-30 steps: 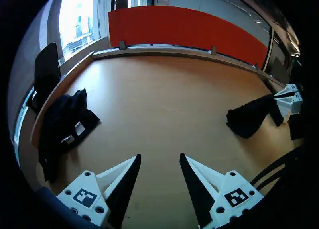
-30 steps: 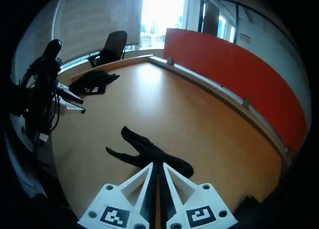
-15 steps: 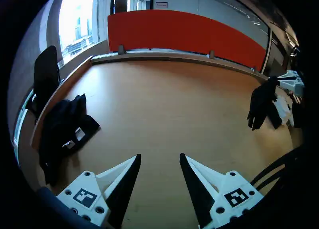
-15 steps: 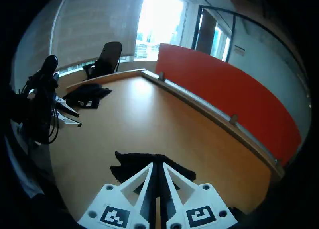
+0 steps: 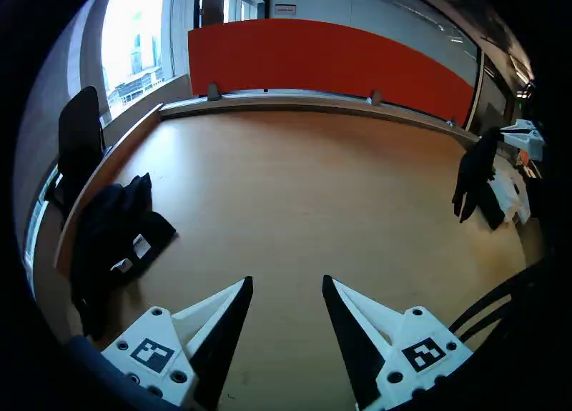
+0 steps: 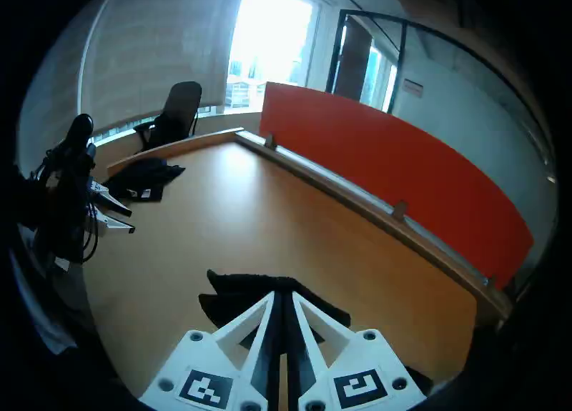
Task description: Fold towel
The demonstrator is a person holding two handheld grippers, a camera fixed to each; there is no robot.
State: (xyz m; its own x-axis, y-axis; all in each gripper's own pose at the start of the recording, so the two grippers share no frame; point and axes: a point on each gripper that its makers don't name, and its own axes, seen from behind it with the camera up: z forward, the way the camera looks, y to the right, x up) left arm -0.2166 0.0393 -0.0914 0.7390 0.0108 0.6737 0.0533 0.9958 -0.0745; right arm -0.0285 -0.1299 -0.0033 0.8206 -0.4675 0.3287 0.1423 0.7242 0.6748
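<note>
Wooden desk (image 5: 300,189), red partition (image 5: 322,53), window (image 5: 132,46); black towel (image 6: 232,288) in right tongs (image 6: 284,298).

Left claw (image 5: 286,279): fingers spread wide, pointing forward and slightly down, level with each other. Right claw (image 6: 284,295): fingers almost together, only a thin slit between them, both pressing on a fold of the dark towel (image 6: 236,296). In the left gripper view my right claw (image 5: 525,134) is far off to my right and held high, with the cloth hanging from it. In the right gripper view my left claw (image 6: 133,221) is far left, fingers apart.
</note>
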